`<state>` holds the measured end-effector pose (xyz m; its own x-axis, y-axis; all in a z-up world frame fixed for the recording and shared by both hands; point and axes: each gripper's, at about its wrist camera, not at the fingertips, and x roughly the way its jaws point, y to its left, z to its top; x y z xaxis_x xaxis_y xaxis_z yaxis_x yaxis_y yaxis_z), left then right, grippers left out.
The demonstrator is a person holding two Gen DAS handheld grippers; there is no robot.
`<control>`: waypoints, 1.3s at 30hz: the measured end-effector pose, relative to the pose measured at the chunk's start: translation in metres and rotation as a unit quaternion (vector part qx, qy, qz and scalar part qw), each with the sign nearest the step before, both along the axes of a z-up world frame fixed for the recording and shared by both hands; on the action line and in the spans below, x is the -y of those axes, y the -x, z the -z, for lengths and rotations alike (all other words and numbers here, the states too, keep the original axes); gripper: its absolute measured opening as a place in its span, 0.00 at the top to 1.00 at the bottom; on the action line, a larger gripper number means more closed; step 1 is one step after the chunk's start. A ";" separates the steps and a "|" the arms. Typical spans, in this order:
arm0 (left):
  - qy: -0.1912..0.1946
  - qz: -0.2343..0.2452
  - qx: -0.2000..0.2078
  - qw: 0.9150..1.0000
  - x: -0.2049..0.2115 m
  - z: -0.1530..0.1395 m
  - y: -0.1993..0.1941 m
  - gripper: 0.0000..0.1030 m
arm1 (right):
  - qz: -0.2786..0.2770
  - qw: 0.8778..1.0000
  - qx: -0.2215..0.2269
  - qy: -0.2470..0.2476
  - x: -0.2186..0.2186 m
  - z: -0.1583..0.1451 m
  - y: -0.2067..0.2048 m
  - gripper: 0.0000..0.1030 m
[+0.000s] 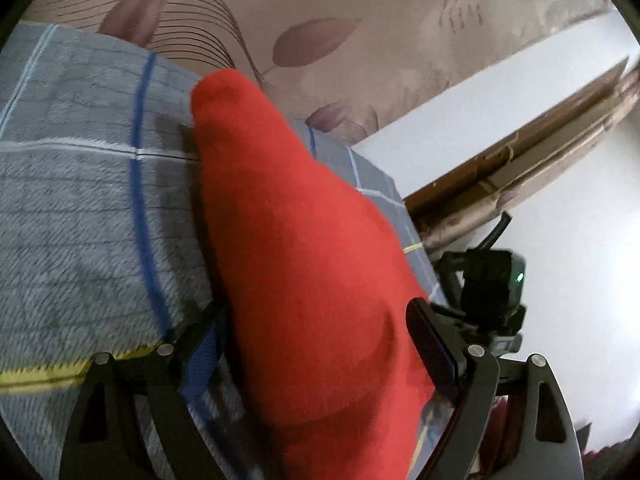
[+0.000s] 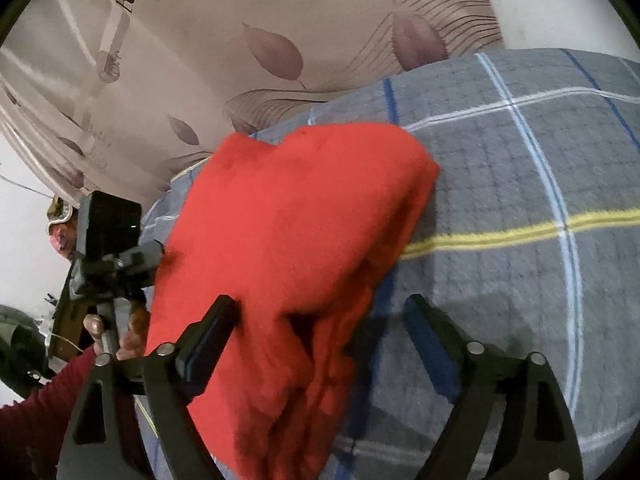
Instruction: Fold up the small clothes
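A red garment [image 1: 304, 256] lies folded in layers on a grey plaid blanket [image 1: 80, 216]. In the left wrist view my left gripper [image 1: 316, 320] has its jaws wide apart on either side of the garment's near end, which lies between them. In the right wrist view the same red garment [image 2: 288, 232] shows with stacked folded edges near the camera. My right gripper [image 2: 320, 316] is open, its left finger [image 2: 212, 328] resting against the cloth and its right finger [image 2: 428, 336] over the blanket. The other gripper and the hand holding it [image 2: 108, 264] are at the left.
The blanket [image 2: 520, 184] has blue, white and yellow stripes and covers a raised surface. Behind it is a beige leaf-patterned sheet [image 1: 320, 20] [image 2: 240, 60]. A white wall and a brown wooden frame [image 1: 520, 152] are to the right in the left wrist view.
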<state>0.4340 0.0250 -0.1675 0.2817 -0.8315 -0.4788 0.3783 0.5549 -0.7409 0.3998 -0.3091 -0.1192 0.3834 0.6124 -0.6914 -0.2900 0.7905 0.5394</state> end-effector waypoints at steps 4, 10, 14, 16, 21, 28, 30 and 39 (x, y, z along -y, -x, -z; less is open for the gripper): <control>0.009 0.024 0.009 1.000 0.006 0.000 -0.003 0.16 | -0.019 1.000 -0.004 -0.013 -0.007 0.001 -0.011 0.11; 0.037 0.049 0.017 0.998 0.011 0.001 -0.005 0.16 | -0.066 0.995 -0.025 -0.071 -0.018 0.007 -0.030 0.07; 0.056 0.053 0.011 0.997 0.004 0.002 -0.007 0.17 | -0.092 0.990 -0.029 -0.106 -0.024 0.007 -0.031 0.07; 0.053 0.052 0.006 0.997 -0.004 0.004 -0.006 0.23 | -0.098 0.991 -0.030 -0.090 -0.028 0.006 -0.028 0.07; 0.014 0.071 -0.021 0.997 -0.003 0.005 -0.016 0.31 | -0.105 0.990 -0.035 -0.081 -0.025 0.006 -0.025 0.08; 0.003 0.047 -0.016 0.999 0.016 0.003 -0.024 0.31 | -0.068 0.993 -0.027 -0.093 -0.027 0.005 -0.031 0.08; -0.001 0.038 -0.005 0.999 0.022 0.002 -0.019 0.31 | -0.058 0.994 -0.027 -0.086 -0.025 0.007 -0.030 0.19; -0.016 0.014 -0.001 1.000 0.019 0.007 -0.017 0.52 | -0.026 0.993 -0.056 -0.100 -0.017 0.015 -0.039 0.49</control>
